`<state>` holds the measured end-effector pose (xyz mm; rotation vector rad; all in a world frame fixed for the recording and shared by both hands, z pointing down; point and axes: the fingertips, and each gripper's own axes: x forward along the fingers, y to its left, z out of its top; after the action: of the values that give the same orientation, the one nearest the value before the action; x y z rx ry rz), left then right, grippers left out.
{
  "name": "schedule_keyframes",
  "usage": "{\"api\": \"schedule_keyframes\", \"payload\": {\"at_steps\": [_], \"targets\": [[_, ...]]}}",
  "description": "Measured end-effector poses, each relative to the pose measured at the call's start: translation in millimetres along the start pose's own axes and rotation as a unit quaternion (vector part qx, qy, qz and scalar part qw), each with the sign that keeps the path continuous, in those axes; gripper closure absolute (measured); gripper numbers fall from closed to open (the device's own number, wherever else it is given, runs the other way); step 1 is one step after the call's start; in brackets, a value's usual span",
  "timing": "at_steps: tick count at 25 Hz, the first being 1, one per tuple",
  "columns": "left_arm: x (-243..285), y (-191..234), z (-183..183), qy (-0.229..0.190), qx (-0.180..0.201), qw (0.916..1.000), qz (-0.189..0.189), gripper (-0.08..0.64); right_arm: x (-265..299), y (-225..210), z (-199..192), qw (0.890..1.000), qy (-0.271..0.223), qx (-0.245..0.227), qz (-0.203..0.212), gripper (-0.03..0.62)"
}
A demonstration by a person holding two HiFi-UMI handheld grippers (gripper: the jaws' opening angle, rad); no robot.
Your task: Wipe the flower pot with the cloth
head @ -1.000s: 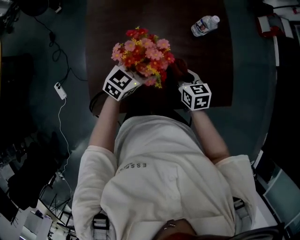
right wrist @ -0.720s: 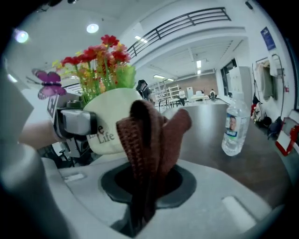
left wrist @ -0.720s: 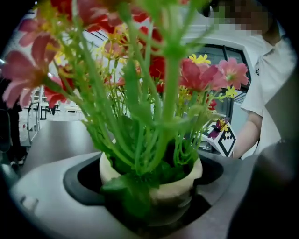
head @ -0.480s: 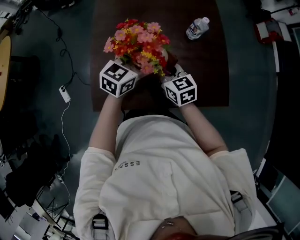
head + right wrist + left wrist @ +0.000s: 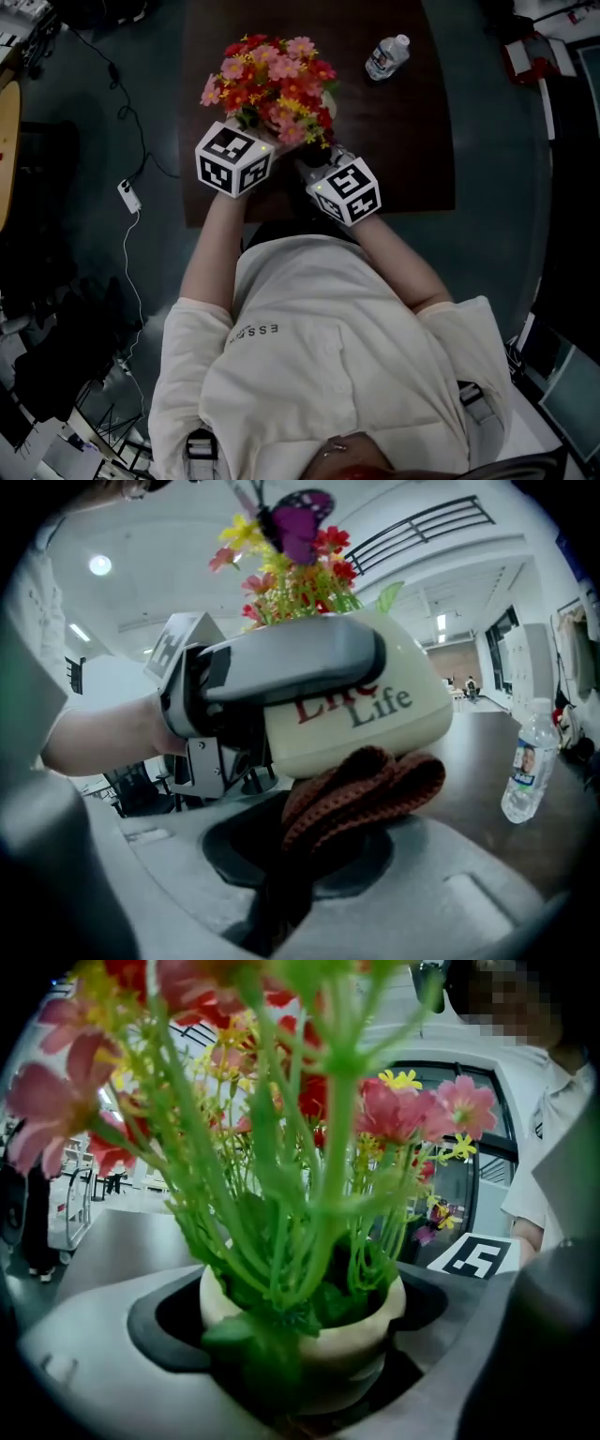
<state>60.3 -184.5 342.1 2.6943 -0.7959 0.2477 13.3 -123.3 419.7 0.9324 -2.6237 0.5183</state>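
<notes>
A cream flower pot (image 5: 349, 1327) full of red, pink and yellow flowers (image 5: 267, 80) is held up over the dark table (image 5: 412, 141). My left gripper (image 5: 300, 1363) is shut on the pot, one jaw on each side. In the right gripper view the pot (image 5: 375, 714) carries the print "Life", and the left gripper's grey jaw lies across it. My right gripper (image 5: 309, 855) is shut on a brown knitted cloth (image 5: 366, 785), which presses against the pot's lower side. From the head view both marker cubes, left (image 5: 234, 157) and right (image 5: 345, 190), sit just below the flowers.
A clear water bottle (image 5: 386, 56) lies on the table beyond the pot to the right; in the right gripper view the bottle (image 5: 525, 766) is at the far right. A white charger and cable (image 5: 126, 195) lie on the floor to the left.
My right gripper with the cloth has moved left and in under the pot. The pot and my left gripper have shifted a little left and further away.
</notes>
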Motion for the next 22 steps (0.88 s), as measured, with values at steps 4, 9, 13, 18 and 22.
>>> {"api": "schedule_keyframes", "payload": {"at_steps": [4,9,13,18,22], "targets": [[-2.6,-0.7,5.4,-0.001,0.01,1.0,-0.002,-0.008,7.0,23.1,-2.6,0.999,0.005,-0.017,0.035,0.543],[-5.9,-3.1,10.4,-0.002,0.018,0.9998,-0.007,-0.008,-1.6,0.4,-5.0,1.0,0.001,-0.01,0.006,0.543],[-11.0,-4.6,12.0,0.003,0.035,0.9993,-0.009,-0.008,-18.4,-48.9,7.6,0.998,-0.015,0.0,-0.059,0.543],[-11.3,-6.3,16.0,-0.004,0.03,0.9993,-0.021,-0.008,-24.4,-84.6,29.6,0.993,-0.047,-0.017,-0.104,0.543],[-6.3,-8.1,21.9,0.001,0.035,0.9985,-0.042,-0.008,-13.2,-83.1,46.1,0.99,-0.076,-0.033,-0.11,0.543]]}}
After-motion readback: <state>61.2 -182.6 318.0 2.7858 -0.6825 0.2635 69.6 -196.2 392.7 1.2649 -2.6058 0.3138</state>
